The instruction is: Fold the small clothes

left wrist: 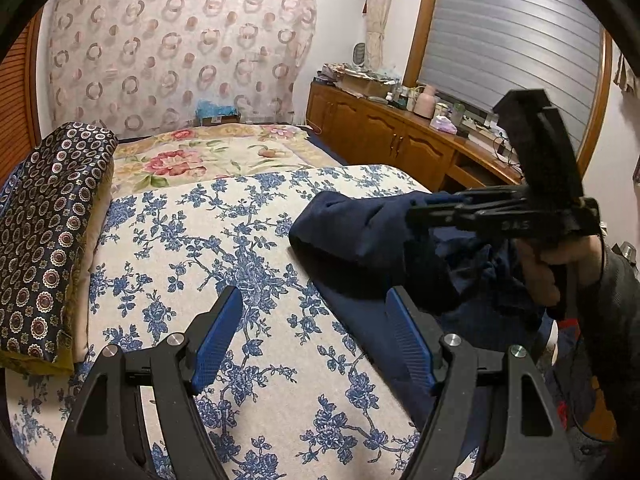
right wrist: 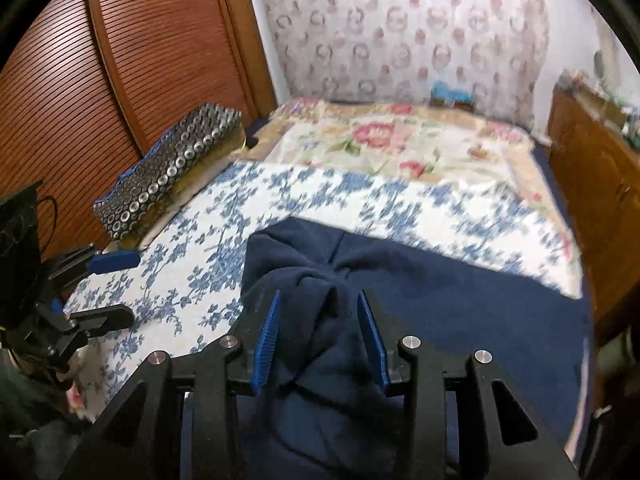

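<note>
A navy blue garment (left wrist: 352,224) lies rumpled on the blue-flowered bedspread (left wrist: 200,240), toward the right edge of the bed. My right gripper (right wrist: 319,296) stands over it with its jaws partly apart. A raised fold of the navy garment (right wrist: 460,312) sits between the blue pads (right wrist: 266,340), which are not pressing on it. In the left wrist view the right gripper (left wrist: 424,208) reaches in from the right above the cloth, held by a hand (left wrist: 540,268). My left gripper (left wrist: 314,294) is open and holds nothing, hovering over the bedspread beside the garment's left edge.
A dark folded blanket with ring patterns (left wrist: 52,220) lies along the bed's left side. A pink-flowered quilt (left wrist: 200,156) covers the far half. A wooden cabinet with clutter (left wrist: 384,136) runs along the right. A louvred wooden door (right wrist: 120,60) stands left.
</note>
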